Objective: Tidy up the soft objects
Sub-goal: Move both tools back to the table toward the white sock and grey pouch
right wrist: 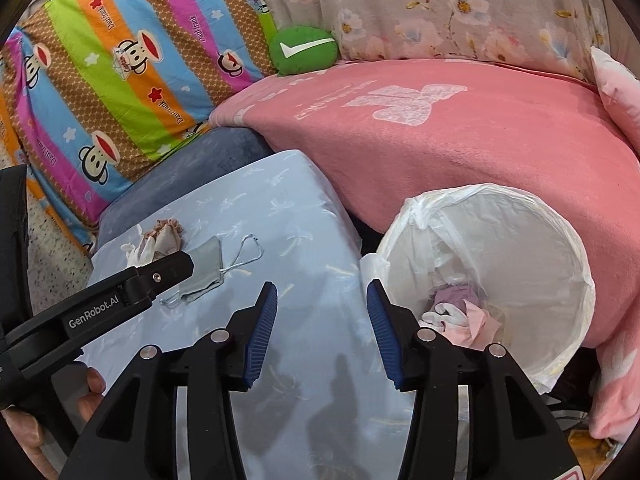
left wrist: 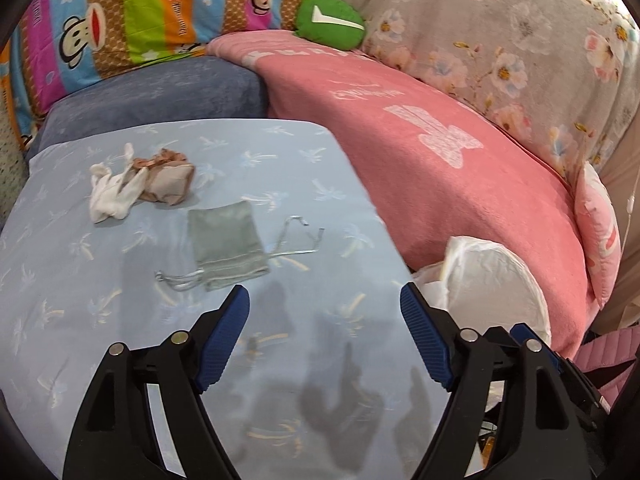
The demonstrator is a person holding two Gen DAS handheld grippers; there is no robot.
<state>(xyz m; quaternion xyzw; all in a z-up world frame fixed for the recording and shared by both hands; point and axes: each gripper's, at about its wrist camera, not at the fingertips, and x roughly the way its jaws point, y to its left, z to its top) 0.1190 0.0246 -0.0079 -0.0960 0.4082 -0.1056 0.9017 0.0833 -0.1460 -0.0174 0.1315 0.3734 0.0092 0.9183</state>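
Note:
On the pale blue palm-print cushion [left wrist: 280, 184] lie a grey drawstring pouch [left wrist: 226, 248], white socks [left wrist: 110, 194] and a beige frilled sock bundle [left wrist: 168, 178]. My left gripper [left wrist: 324, 300] hovers open just in front of the pouch, nothing between its blue pads. In the right wrist view the pouch [right wrist: 202, 270] and socks [right wrist: 158, 242] sit far left, partly behind the left gripper's black body. My right gripper [right wrist: 322, 300] is open and empty above the cushion's edge, beside a white bag-lined bin [right wrist: 532, 248] holding several pink, purple and white soft items [right wrist: 460, 312].
A pink blanket [left wrist: 440, 168] covers the seat to the right. A striped monkey-print pillow [left wrist: 120, 20], a green round cushion [left wrist: 330, 20] and a floral cover [left wrist: 520, 40] stand behind. A dark blue cushion [left wrist: 160, 92] lies under the pale one. A person's hand [right wrist: 92, 392] holds the left gripper.

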